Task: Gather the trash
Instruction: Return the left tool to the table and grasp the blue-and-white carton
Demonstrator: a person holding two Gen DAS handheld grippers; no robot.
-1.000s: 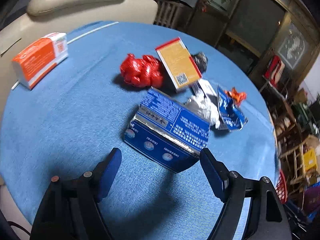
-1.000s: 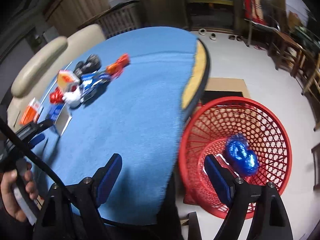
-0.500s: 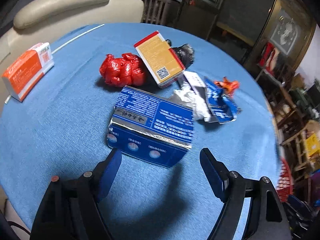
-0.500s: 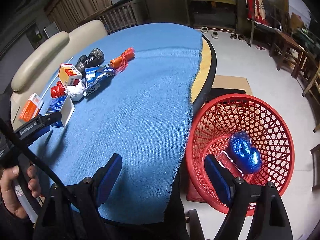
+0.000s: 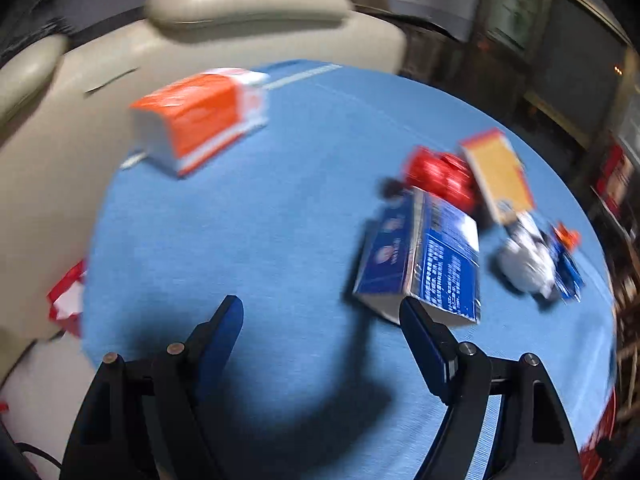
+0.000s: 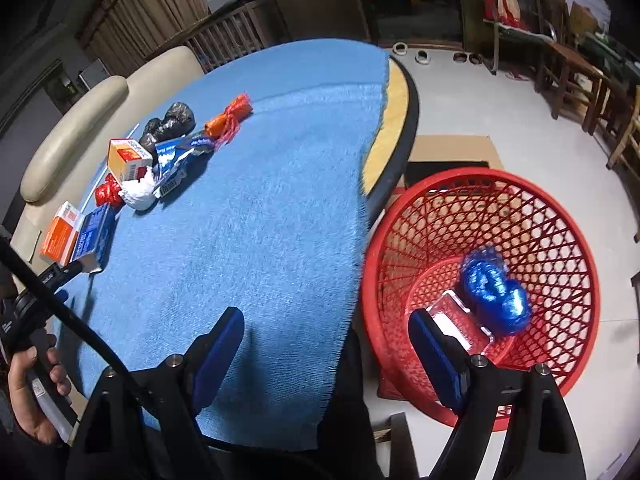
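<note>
Round table (image 6: 404, 92), blue cloth (image 6: 260, 200): boxes, crumpled wrappers (image 6: 180, 152).

Blue carton (image 5: 424, 256) lies among wrappers; red basket (image 6: 476, 216) holds blue wad (image 6: 494, 294).

A home living room: cream sofa (image 6: 72, 128), wooden chairs (image 6: 576, 80), curtains (image 6: 140, 12).

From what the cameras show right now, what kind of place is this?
Most likely a lived-in home, perhaps a dining room: a round table under a blue cloth, a cream padded chair beside it, and wooden furniture along the far wall.
</note>
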